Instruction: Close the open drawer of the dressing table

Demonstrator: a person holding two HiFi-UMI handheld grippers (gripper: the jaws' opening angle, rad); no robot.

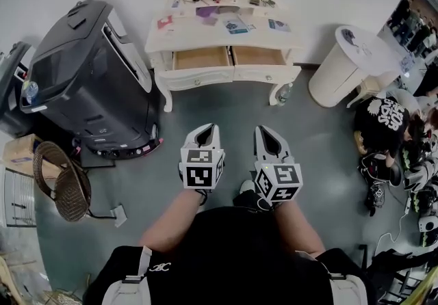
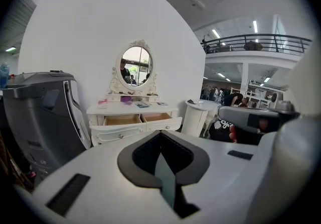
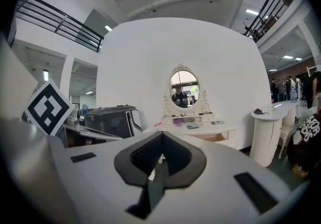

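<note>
The desk (image 1: pixel 191 31) has its left drawer (image 1: pixel 200 59) and right drawer (image 1: pixel 258 57) open, well apart from the left hand-held gripper (image 1: pixel 207 130) and right hand-held gripper (image 1: pixel 264 131), both closed and empty.

No plain word, brand or number is coming through legibly in any view. Low in the head view, the cubes on the left gripper (image 1: pixel 207 128) and the right gripper (image 1: pixel 263 130) are showing black-and-white square markers, which are coded patterns rather than letters. One such marker (image 3: pixel 48 108) is also showing at the left edge of the right gripper view. A small white emblem (image 1: pixel 161 267) is sitting on the person's black top (image 1: pixel 233 256) at the bottom of the head view, too small to spell out. At the right edge, a black garment (image 1: pixel 385 115) is carrying a white print that is blurring beyond reading. The cards (image 1: pixel 236 24) lying on the dressing table (image 1: pixel 185 38) at top centre are bearing print too fine to read.
</note>
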